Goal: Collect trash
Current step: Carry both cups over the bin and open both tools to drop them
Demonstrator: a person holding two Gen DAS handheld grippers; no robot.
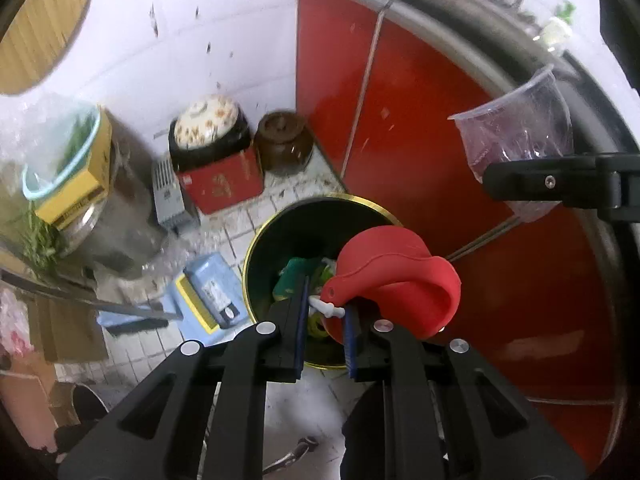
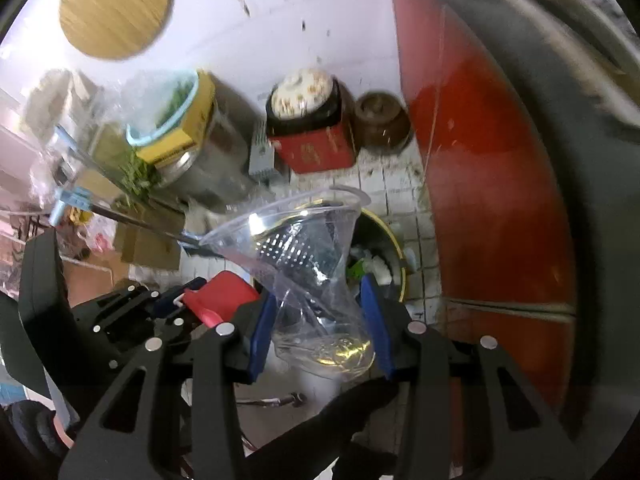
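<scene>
Above the trash bin (image 1: 320, 280), a red silicone cup (image 1: 394, 280) is pinched in the left hand-held gripper (image 1: 326, 312). A crushed clear plastic cup (image 2: 316, 280) is clamped near its base by the right hand-held gripper (image 2: 320, 320); both are judged light and easily deformed.

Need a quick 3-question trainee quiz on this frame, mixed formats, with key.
1. Multiple choice: what does the left gripper hold? A) a glass jar B) a red silicone funnel C) a sponge
2. True or false: the crushed clear plastic cup in the right gripper is already lying inside the trash bin.
3. Short answer: what stands on the floor against the white wall, right beside the red box?

Key
1. B. The fingers are shut on its narrow end.
2. False. It sits between the fingers, above the bin.
3. A brown ceramic jar with a lid.
</scene>
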